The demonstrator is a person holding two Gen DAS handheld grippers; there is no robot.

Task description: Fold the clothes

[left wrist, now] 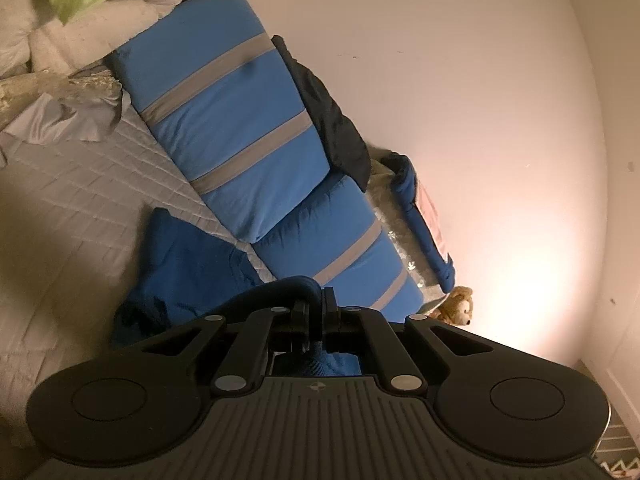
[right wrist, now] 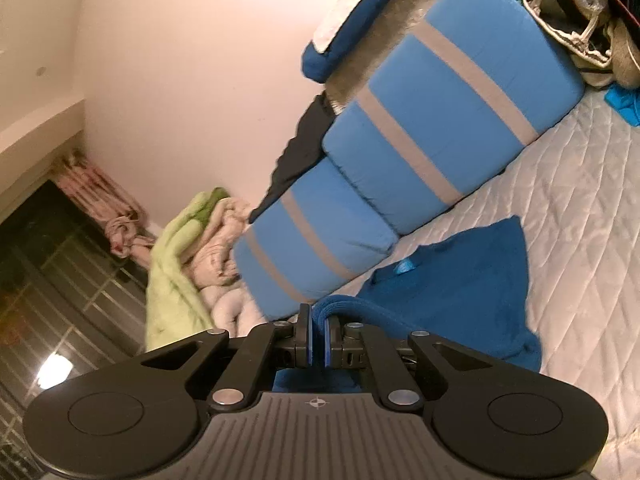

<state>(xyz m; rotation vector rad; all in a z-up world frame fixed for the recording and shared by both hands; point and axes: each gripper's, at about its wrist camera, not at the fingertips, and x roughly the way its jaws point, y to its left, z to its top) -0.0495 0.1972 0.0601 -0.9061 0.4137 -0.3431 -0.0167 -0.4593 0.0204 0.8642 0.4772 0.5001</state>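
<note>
A dark blue garment point(left wrist: 188, 264) lies partly on the white quilted bed point(left wrist: 72, 200), its near edge lifted. My left gripper point(left wrist: 318, 306) is shut on a thick rolled hem of that garment, which arcs off to the left of the fingers. In the right wrist view the same blue garment point(right wrist: 460, 280) spreads to the right on the quilt point(right wrist: 580, 208). My right gripper point(right wrist: 318, 322) is shut on another part of its ribbed edge, which curves away to the right. Both views are tilted.
Two blue cushions with grey stripes point(left wrist: 228, 120) point(right wrist: 440, 120) lean along the wall side of the bed. A dark cloth point(left wrist: 332, 120) hangs behind them. Green and beige bedding point(right wrist: 188, 264) is piled at one end. A soft toy point(left wrist: 456, 306), bags point(right wrist: 592, 20) and a dark window point(right wrist: 52, 280) surround the bed.
</note>
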